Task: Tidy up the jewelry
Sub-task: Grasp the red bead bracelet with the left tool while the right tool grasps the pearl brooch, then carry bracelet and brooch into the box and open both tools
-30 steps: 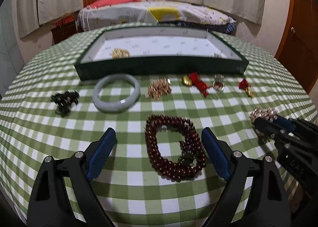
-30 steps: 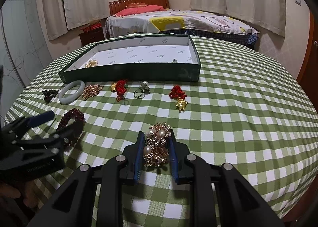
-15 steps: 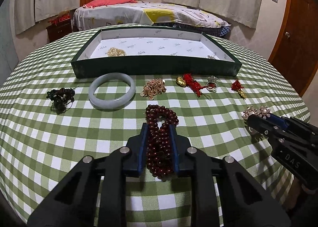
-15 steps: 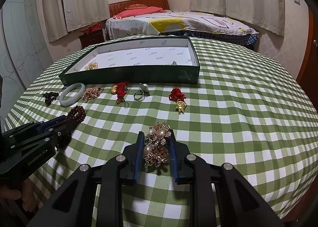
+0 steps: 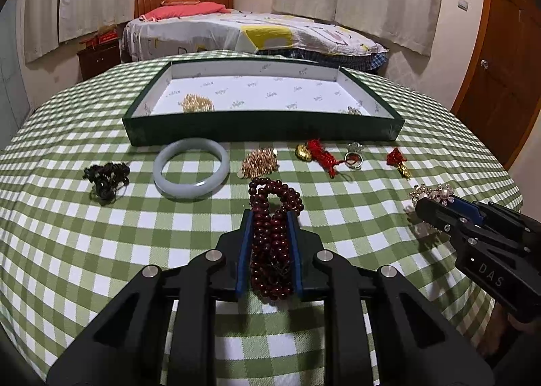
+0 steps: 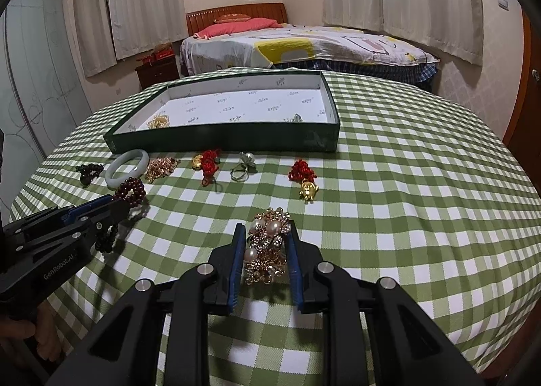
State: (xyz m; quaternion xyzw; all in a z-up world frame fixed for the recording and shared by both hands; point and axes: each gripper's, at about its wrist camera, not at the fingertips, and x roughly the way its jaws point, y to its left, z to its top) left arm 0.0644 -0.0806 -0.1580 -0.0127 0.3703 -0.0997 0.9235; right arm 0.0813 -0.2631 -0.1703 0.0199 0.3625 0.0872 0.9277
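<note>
My left gripper (image 5: 269,217) is shut on a dark red bead bracelet (image 5: 274,217) and holds it just above the checked tablecloth; the bracelet also shows in the right wrist view (image 6: 130,190). My right gripper (image 6: 265,230) is shut on a gold and pearl brooch (image 6: 267,245), seen from the side in the left wrist view (image 5: 432,193). A green box (image 5: 263,127) with a white lining stands at the far side and holds a gold chain (image 5: 197,103) and a small gold piece (image 5: 353,111).
In front of the box lie a black bead piece (image 5: 106,176), a pale jade bangle (image 5: 190,168), a gold chain bundle (image 5: 260,163), a red knot with a gold charm (image 5: 318,152), a ring (image 5: 353,154) and another red knot charm (image 5: 399,163). A bed stands behind the round table.
My left gripper has shut on the red bead bracelet and lifted it slightly off the cloth. My right gripper has kept its hold on the brooch and barely moved.
</note>
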